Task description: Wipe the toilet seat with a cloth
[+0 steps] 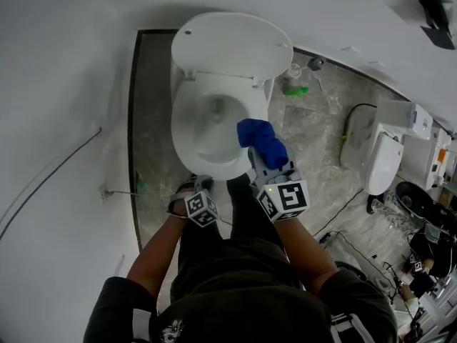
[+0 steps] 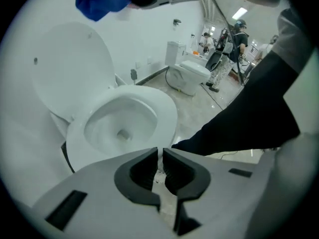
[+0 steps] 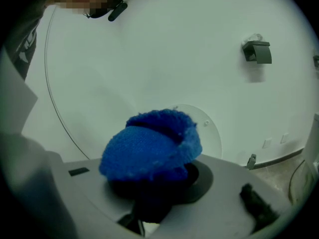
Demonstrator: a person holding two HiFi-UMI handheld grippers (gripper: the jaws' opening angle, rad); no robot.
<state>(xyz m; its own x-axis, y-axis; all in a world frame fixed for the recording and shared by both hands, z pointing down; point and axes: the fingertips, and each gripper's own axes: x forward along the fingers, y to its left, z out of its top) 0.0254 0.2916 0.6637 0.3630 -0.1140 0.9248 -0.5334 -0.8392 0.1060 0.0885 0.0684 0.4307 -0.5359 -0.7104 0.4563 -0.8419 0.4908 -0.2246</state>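
Looking down on a white toilet (image 1: 187, 84), with lid (image 1: 230, 45) tipped up at 12 o'clock and toilet seat (image 1: 183, 131) lying down around the bowl (image 1: 214, 116).

Clamped in the right tongs (image 1: 265, 164): a bunched blue cloth (image 1: 261, 140), at about 4 o'clock of the bowl, over the seat's right front edge. Held up in the air there, not pressed to the seat (from the left gripper view, well above the rim, about level with the lid's top). Bulging out over the jaws and hiding both tips in the right gripper view, with white wall (image 3: 149, 59) and the round lid behind.

At 6 o'clock, just before the bowl's front edge: the left tongs (image 2: 160, 152), low and aimed at the bowl. Jaws all but together, only a thin slit left, nothing in it.

On both tongs, black-and-white marker cubes (image 1: 289, 197); behind them, bare forearms (image 1: 161, 249).

On the grey stone floor (image 1: 314, 141), at 2 o'clock of the bowl, a small green thing (image 1: 295, 91) near the wall. At 3 o'clock, well apart, a second toilet (image 1: 382, 159), also white. Beyond it, cables (image 1: 343, 209) on the floor, too thin to trace.
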